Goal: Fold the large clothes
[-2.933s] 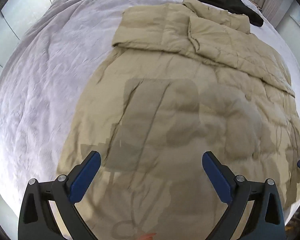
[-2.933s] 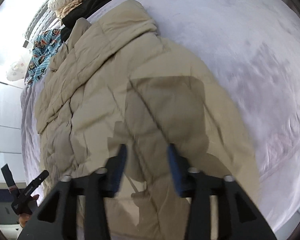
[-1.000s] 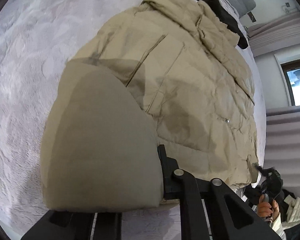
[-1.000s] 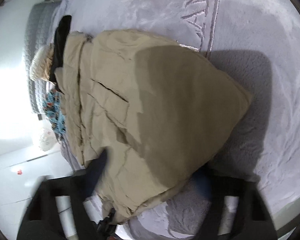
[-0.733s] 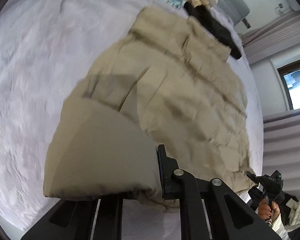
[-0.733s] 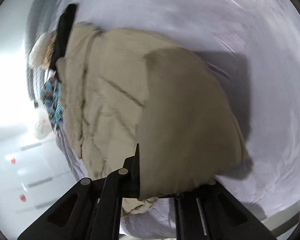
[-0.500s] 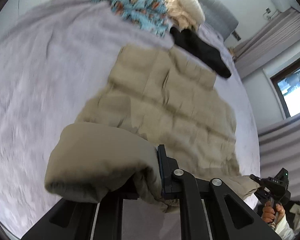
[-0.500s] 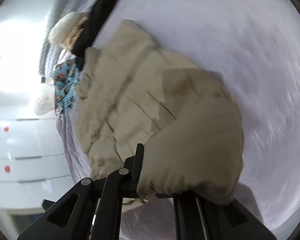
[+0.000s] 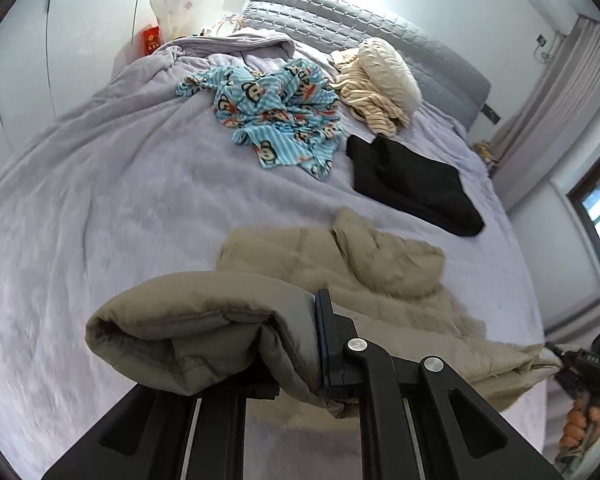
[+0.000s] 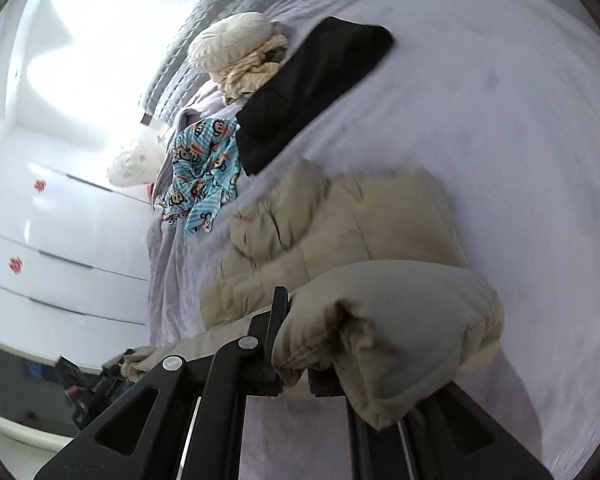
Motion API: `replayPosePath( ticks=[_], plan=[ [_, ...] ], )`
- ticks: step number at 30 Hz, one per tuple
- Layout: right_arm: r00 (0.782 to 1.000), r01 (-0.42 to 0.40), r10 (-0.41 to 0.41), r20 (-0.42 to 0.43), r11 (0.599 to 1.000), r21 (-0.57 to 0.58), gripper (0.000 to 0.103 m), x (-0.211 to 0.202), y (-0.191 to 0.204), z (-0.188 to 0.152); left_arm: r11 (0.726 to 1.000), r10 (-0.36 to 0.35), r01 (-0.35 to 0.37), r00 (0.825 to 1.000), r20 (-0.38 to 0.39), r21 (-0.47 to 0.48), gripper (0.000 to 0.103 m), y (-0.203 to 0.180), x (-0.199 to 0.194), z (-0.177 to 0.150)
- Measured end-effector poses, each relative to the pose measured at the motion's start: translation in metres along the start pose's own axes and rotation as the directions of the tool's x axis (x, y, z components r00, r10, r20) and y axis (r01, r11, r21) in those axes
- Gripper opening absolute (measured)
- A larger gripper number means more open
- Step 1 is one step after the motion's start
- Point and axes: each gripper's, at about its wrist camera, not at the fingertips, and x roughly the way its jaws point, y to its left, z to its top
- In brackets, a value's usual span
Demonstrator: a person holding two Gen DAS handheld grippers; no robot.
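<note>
In my left wrist view the left hand-held gripper [image 9: 300, 376] sits at the bottom centre, clamped tight on a rolled corner of the beige puffer jacket [image 9: 384, 268], and the padded hem bulges out to the left of the jaws. The rest of the jacket lies in the middle of the frame on the lilac bed cover [image 9: 100, 200], its hem running toward the lower right edge, where I see the right hand-held gripper [image 9: 580, 364] and the fingers [image 9: 578, 430] of the person's hand around its handle.

In my right wrist view that right hand-held gripper [image 10: 296, 376] is at the bottom centre, also pinched shut on a thick fold of the jacket [image 10: 340, 220], which spills to the lower right of the jaws. The left hand-held gripper [image 10: 96, 380] shows small and dark at the lower left, at the far end of the hem.

Beyond the jacket, toward the top of the left view, I see a black garment [image 9: 412, 184], a blue striped cartoon-print garment [image 9: 276, 108], and a cream bundle [image 9: 380, 80] by the grey headboard [image 9: 340, 20]
</note>
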Motion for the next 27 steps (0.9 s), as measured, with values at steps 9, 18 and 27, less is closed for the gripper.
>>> replayPosePath(
  ticks=[9,18,27],
  plan=[
    [0.991,0.131,-0.13,-0.03,0.991,0.015,0.009,0.104,-0.011,0.062,0.991,0.121,-0.113,0.987,-0.105,0.077,0.015,-0.001,0.136,0.039],
    [0.984,0.179,-0.176,-0.036,0.977,0.116,0.009,0.188,-0.067,0.074,0.985,0.159,-0.147,0.977,-0.143,0.095,0.015,0.005,0.243,0.036],
    [0.982,0.188,-0.185,-0.042,0.979,0.085,0.032,0.199,-0.059,0.087,0.993,0.079,-0.074,0.995,-0.056,0.097,0.093,0.011,0.219,0.043]
  ],
)
